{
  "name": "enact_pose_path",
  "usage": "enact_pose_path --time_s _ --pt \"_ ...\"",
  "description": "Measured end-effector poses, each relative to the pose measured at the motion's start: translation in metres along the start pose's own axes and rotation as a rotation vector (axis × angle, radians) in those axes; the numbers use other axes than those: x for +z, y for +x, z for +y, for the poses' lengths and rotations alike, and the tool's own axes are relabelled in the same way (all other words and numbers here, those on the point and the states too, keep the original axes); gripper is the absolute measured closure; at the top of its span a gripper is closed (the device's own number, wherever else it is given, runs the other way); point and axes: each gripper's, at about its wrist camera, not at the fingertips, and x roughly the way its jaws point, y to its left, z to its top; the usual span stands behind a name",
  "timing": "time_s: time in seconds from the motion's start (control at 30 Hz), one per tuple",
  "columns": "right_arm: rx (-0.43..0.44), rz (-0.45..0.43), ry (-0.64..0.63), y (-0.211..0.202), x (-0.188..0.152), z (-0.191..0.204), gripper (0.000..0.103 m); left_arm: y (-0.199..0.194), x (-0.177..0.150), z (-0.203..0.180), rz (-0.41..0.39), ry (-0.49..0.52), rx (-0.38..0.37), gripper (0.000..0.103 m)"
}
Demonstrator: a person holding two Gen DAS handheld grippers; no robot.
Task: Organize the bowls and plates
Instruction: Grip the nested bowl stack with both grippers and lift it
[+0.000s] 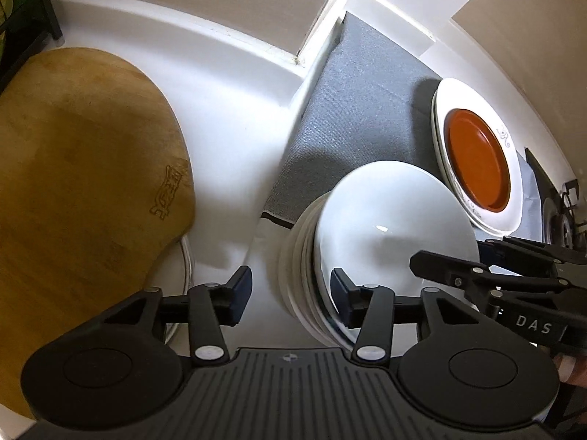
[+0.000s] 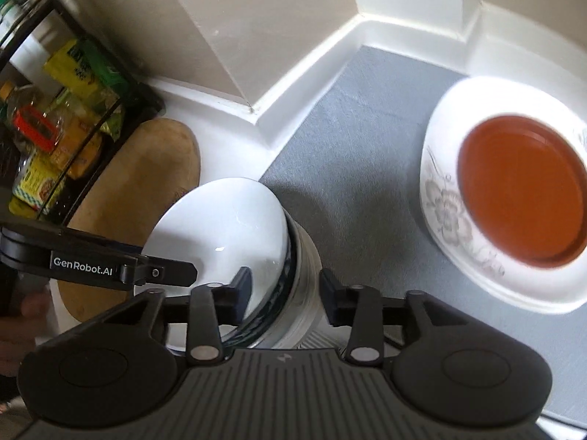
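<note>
A stack of white bowls (image 1: 389, 216) stands on a grey mat (image 1: 359, 110); it also shows in the right wrist view (image 2: 223, 227). My left gripper (image 1: 290, 293) is open, its jaws astride the stack's near left rim. My right gripper (image 2: 284, 297) is open, its jaws astride the stack's right side; it shows at the right of the left wrist view (image 1: 488, 275). Behind, an orange plate (image 1: 477, 161) lies on stacked white patterned plates (image 1: 513, 157), also in the right wrist view (image 2: 521, 190).
A wooden cutting board (image 1: 84, 183) lies on the white counter at left, also in the right wrist view (image 2: 135, 201). A black wire rack (image 2: 66, 117) with packets and bottles stands far left. White walls and a corner ledge (image 2: 308, 73) close the back.
</note>
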Motion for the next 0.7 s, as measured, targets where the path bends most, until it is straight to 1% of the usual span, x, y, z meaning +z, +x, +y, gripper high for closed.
enact_pose_path --time_s 0.03,0.1,0.13,0.17,0.2,0.27,0.3,0.4,0.5,0.57,0.63,0.7 --pt "0.003 0.002 0.012 0.001 -0.001 -0.002 0.050 0.001 0.000 -0.001 0.000 0.006 0.002 0.050" --pt "0.006 0.003 0.037 0.002 -0.004 -0.005 0.041 0.004 0.000 -0.002 0.005 0.013 0.002 0.050" --pt "0.014 0.006 0.049 0.003 -0.006 -0.007 0.039 0.006 0.000 -0.003 0.010 0.013 0.000 0.050" --pt "0.021 0.009 0.060 0.004 -0.007 -0.009 0.035 0.009 0.000 -0.003 0.017 0.012 -0.003 0.050" --pt "0.022 0.008 0.072 0.005 -0.009 -0.011 0.030 0.010 -0.001 -0.004 0.019 0.011 -0.013 0.050" --pt "0.029 0.007 0.095 0.006 -0.011 -0.014 0.026 0.014 -0.001 -0.006 0.019 0.017 -0.031 0.049" --pt "0.036 0.008 0.109 0.008 -0.013 -0.016 0.023 0.016 -0.001 -0.008 0.016 0.026 -0.035 0.047" --pt "0.046 0.015 0.127 0.013 -0.014 -0.019 0.019 0.019 -0.001 -0.015 -0.003 0.048 -0.028 0.040" --pt "0.052 0.027 0.136 0.016 -0.015 -0.020 0.018 0.020 -0.001 -0.020 -0.010 0.048 -0.028 0.039" --pt "0.039 0.032 0.132 0.019 -0.015 -0.020 0.017 0.022 -0.002 -0.021 -0.016 0.049 -0.034 0.037" --pt "0.043 0.027 0.147 0.021 -0.016 -0.022 0.017 0.023 -0.001 -0.020 -0.023 0.047 -0.036 0.034" --pt "0.055 0.026 0.182 0.022 -0.019 -0.027 0.016 0.026 0.001 -0.017 -0.014 0.047 -0.036 0.027"
